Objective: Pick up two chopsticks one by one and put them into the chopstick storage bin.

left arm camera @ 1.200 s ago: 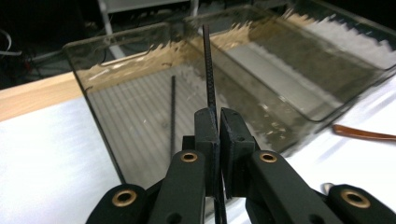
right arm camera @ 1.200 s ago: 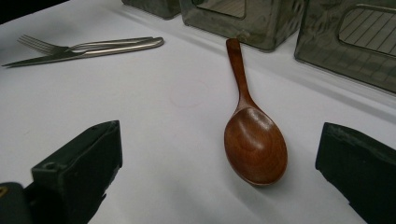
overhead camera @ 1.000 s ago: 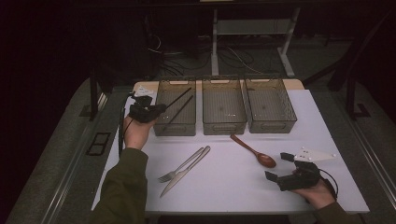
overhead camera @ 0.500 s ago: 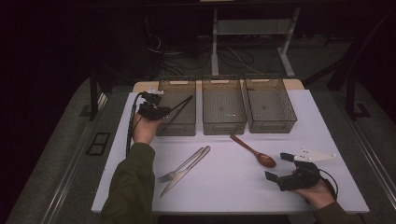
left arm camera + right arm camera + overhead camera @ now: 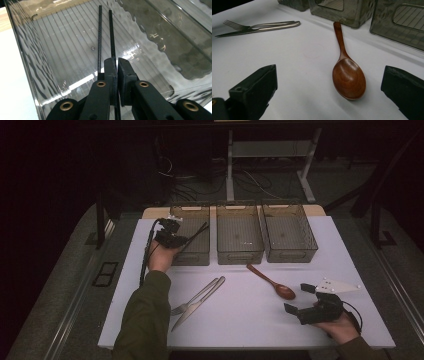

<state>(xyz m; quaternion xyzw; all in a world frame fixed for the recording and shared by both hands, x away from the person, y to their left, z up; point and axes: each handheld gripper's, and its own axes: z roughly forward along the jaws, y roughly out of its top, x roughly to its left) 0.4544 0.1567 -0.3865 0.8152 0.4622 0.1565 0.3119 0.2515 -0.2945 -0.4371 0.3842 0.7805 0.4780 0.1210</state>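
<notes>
Chopsticks [image 5: 110, 37] going into the leftmost of three clear bins [image 5: 192, 232], cutlery sorted one kind per bin by the look of it.

Table [image 5: 240, 320] bears fork [image 5: 197, 297], knife [image 5: 200, 302] and wooden spoon [image 5: 272, 282] in front of the bins. Left gripper [image 5: 117, 67], jaws pinched on the chopstick pair, reaches forward over the bin's near wall, sticks angled in. Right gripper [image 5: 306, 298] rests near the table's edge, jaws wide, facing the spoon.

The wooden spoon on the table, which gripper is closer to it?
Right. The right gripper sits just beside the wooden spoon, jaws wide apart, not touching it. The left gripper is far off, holding black chopsticks over the leftmost bin.
</notes>
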